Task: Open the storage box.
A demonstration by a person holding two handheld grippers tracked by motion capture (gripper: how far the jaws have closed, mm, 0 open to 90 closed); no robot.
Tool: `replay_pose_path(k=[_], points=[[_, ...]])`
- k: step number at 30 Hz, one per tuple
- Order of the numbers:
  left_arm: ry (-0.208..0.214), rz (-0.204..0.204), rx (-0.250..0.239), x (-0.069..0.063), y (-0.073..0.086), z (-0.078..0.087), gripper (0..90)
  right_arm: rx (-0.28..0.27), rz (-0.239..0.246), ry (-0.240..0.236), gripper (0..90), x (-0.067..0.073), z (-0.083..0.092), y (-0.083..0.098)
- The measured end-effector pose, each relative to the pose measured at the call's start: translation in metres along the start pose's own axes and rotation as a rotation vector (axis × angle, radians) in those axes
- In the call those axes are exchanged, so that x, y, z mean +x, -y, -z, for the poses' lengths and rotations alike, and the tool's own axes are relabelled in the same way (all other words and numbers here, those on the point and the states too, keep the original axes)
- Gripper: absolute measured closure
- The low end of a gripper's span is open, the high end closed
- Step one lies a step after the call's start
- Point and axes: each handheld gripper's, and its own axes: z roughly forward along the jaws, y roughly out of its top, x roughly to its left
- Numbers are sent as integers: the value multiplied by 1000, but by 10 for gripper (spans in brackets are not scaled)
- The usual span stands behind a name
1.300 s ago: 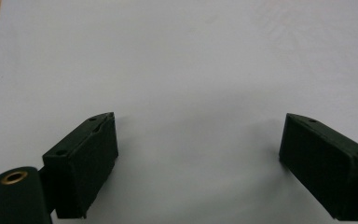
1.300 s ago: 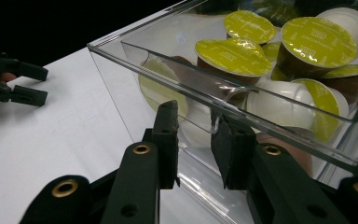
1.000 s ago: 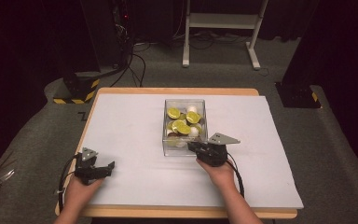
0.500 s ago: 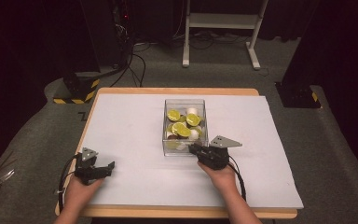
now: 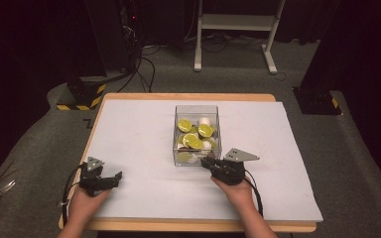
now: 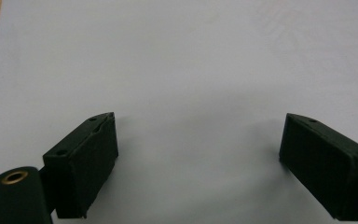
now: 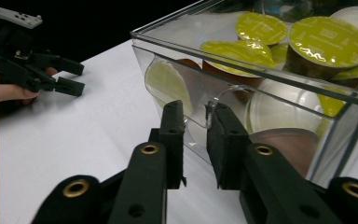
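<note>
Standing just ahead of the right gripper (image 7: 196, 121), the clear box (image 5: 197, 151) of lidded capsules (image 5: 192, 141) rests mid-bench, its near wall bearing a small clear tab (image 7: 213, 100) that sits in the narrow gap of jaws which have just eased apart a little, not visibly pinching it. Closing off-centre could make the pads slip off that slick tab, or a pull could drag the light box over the white sheet (image 5: 144, 129) and jostle the capsules. Far off to its side, the left gripper (image 6: 198, 154) rests spread and empty, too distant to steady the box.
</note>
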Motion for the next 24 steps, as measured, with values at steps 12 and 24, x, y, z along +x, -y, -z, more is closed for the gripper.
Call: replay_pose_path(k=[12,24], points=[[1,0,0,0,0,0,116,7,-3,-41,737,-3,-8,-2],[0,0,0,0,0,0,116,14,-1,-56,781,-5,-2,-1]])
